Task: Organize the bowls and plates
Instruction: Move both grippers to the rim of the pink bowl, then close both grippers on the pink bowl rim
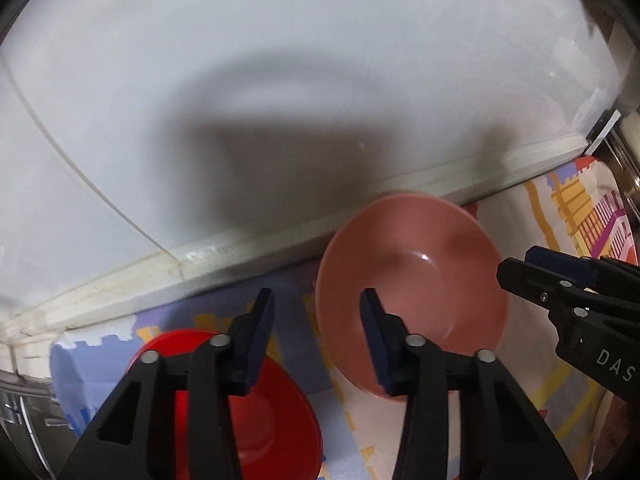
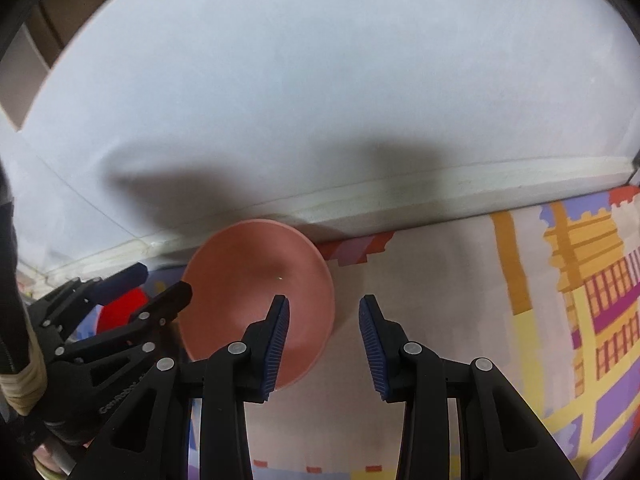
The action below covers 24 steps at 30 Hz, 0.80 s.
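A pink bowl [image 1: 416,280] sits on the patterned cloth near the white wall; it also shows in the right wrist view [image 2: 248,280]. A red bowl [image 1: 272,420] sits to its left, partly hidden behind my left fingers, and shows as a sliver in the right wrist view [image 2: 120,312]. My left gripper [image 1: 316,336] is open and empty, above the gap between the two bowls, its right finger over the pink bowl's rim. My right gripper [image 2: 324,340] is open and empty, just right of the pink bowl; it shows in the left wrist view [image 1: 532,268].
A colourful patterned cloth [image 2: 480,320] covers the table. A white wall with a pale ledge [image 2: 440,192] runs close behind the bowls. A metal object [image 1: 24,404] stands at the far left edge.
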Available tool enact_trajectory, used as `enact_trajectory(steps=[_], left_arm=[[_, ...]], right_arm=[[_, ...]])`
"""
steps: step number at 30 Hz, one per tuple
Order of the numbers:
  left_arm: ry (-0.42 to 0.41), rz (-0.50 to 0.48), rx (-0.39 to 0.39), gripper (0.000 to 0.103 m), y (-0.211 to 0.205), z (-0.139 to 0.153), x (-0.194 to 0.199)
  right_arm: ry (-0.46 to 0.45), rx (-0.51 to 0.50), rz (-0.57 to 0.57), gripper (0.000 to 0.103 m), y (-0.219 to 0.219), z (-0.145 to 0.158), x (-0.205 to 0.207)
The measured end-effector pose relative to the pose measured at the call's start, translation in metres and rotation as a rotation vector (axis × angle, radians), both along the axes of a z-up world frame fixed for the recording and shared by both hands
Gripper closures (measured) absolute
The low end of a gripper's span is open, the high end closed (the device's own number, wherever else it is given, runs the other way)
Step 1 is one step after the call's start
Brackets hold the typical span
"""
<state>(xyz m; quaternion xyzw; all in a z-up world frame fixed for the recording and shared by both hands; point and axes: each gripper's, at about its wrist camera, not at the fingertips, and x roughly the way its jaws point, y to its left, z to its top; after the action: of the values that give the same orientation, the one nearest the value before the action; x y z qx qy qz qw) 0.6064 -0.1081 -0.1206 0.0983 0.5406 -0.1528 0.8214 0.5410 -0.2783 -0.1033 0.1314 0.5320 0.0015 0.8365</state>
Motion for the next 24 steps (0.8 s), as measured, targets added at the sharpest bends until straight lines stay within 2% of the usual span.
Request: enact_trajectory(steps=[4,7,9,13,18,24], left_arm=[[0.027,0.003,0.003,0.069,-0.003,-0.012,0.003],[0.035,-0.001,0.016,0.079,-0.006,-0.018,0.004],[0.038,0.002,0.018,0.084,-0.007,-0.02,0.006],[0.054,0.006,0.006,0.093,-0.01,-0.025,0.008],[0.056,0.014,-0.002,0.094,-0.014,-0.026,0.009],[0.04,0.026,0.004,0.094,-0.011,-0.014,0.005]], right_arm=[[0.038,0.007,-0.001,0.073,0.0,-0.013,0.006],[0.058,0.016,-0.001,0.075,-0.001,-0.02,0.009],[0.068,0.02,0.001,0.082,-0.002,-0.024,0.012],[0.087,0.036,0.002,0.088,-0.002,-0.03,0.013],[0.091,0.041,0.003,0.094,-0.001,-0.033,0.014],[0.092,0.045,0.0,0.095,0.0,-0.031,0.016]])
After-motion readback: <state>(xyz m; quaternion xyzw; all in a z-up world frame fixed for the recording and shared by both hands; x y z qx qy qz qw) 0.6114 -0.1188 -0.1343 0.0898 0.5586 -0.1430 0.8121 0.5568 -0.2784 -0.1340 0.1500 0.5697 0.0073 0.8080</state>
